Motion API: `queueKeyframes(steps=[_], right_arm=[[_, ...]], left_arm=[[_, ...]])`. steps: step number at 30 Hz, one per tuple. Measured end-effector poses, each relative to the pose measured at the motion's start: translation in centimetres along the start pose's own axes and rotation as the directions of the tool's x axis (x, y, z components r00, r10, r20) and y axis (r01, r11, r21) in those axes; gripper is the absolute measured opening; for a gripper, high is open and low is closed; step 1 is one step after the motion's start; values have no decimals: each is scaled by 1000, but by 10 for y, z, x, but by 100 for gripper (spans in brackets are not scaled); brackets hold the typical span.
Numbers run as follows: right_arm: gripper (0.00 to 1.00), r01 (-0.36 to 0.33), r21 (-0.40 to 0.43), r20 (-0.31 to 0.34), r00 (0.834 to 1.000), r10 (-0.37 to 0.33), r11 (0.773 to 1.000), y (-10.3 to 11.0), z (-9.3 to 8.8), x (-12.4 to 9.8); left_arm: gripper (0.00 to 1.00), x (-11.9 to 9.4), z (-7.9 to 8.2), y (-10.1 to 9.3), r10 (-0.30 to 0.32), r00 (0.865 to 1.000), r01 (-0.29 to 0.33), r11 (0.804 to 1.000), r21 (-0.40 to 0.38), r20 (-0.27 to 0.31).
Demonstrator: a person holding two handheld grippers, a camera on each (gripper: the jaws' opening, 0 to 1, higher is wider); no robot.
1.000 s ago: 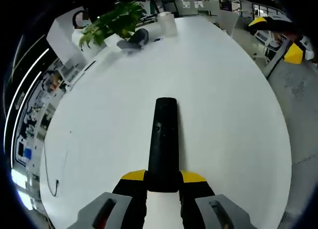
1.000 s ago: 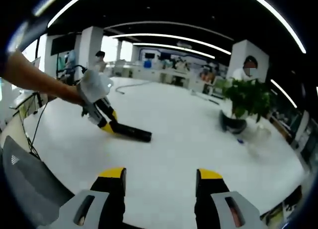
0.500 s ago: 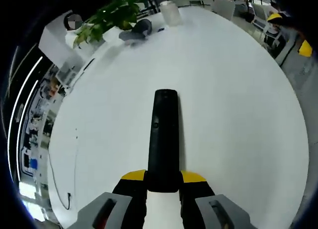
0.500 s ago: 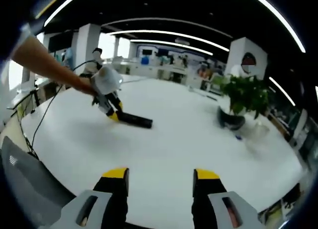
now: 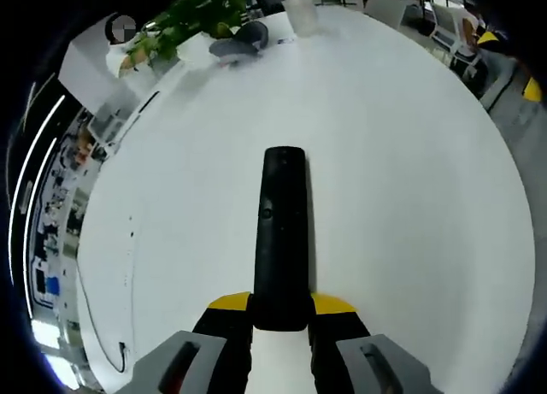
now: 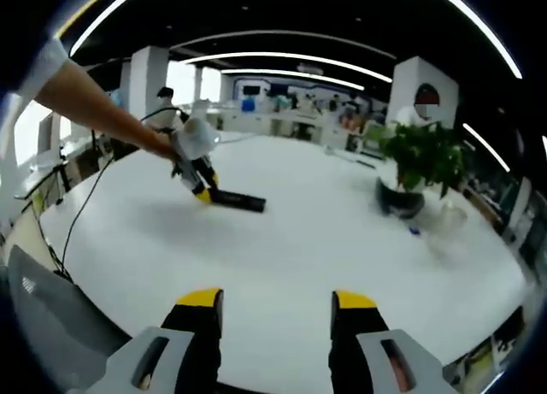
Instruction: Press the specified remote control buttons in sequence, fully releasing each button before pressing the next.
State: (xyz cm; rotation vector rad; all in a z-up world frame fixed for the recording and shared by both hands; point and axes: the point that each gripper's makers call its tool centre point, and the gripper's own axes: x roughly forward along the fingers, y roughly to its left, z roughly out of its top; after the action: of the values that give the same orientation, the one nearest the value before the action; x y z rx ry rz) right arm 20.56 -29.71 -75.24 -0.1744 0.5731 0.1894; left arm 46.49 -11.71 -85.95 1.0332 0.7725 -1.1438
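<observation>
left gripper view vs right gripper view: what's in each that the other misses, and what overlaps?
Left gripper view: its own jaws closed on the remote's near end, and a small button on its top face.

Right gripper view: its own jaws standing apart and empty, and the person's arm holding the left gripper.

Shared: remote, white table, potted plant.

No text, brand, number or label can be read anywhere in either view. The black remote control [image 5: 281, 232] shows only a small round mark on its top face, too small to make out as a letter or symbol. A round emblem on the white pillar [image 6: 425, 85] at the far right of the right gripper view, and the wall signs far behind the bench [image 6: 342, 240], are too blurred to read.
</observation>
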Motion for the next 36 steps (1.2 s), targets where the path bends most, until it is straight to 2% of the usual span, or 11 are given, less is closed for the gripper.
queueKeyframes(steps=[4, 8, 13, 16, 20, 24, 28, 29, 30, 33, 36], right_arm=[[49, -7, -6, -6, 1000, 7, 1000, 2, -1, 1], [53, -11, -17, 3, 1000, 11, 1000, 3, 0, 1], [59, -9, -18, 7, 1000, 9, 1000, 3, 2, 1], [57, -9, 7, 96, 995, 9, 1000, 0, 18, -6], [61, -17, 6, 79, 997, 16, 1000, 0, 14, -5], [63, -14, -30, 94, 995, 17, 999, 1, 18, -8], [63, -9, -16, 144, 990, 11, 1000, -6, 27, -16], [63, -5, -15, 143, 990, 7, 1000, -7, 27, -16], [63, -2, -13, 142, 990, 3, 1000, -8, 27, -16], [62, 16, -32, 133, 991, -12, 999, -13, 26, -14], [63, 22, -24, 131, 991, -19, 999, -20, 25, -13]], left_arm=[[25, -1, -2, 0, 1, 999, 2, 999, -53, 46], [32, -4, -2, 6, 88, 993, -82, 993, -79, 76], [41, -9, -11, 14, 214, 975, -186, 938, -294, 64], [47, -15, -19, 9, 225, 973, -187, 902, -389, 54], [56, -26, -20, -14, 216, 968, -119, 847, -518, 131], [62, -54, -12, -32, 290, 929, -104, 799, -592, 228], [64, -82, -17, -59, 336, 917, -126, 755, -644, 214], [64, -94, -12, -67, 376, 892, -117, 728, -676, 251], [64, -99, -13, -75, 377, 892, -110, 718, -688, 250], [69, -129, -17, -102, 444, 863, -143, 673, -726, 241], [70, -157, -8, -125, 505, 815, -109, 616, -780, 285]])
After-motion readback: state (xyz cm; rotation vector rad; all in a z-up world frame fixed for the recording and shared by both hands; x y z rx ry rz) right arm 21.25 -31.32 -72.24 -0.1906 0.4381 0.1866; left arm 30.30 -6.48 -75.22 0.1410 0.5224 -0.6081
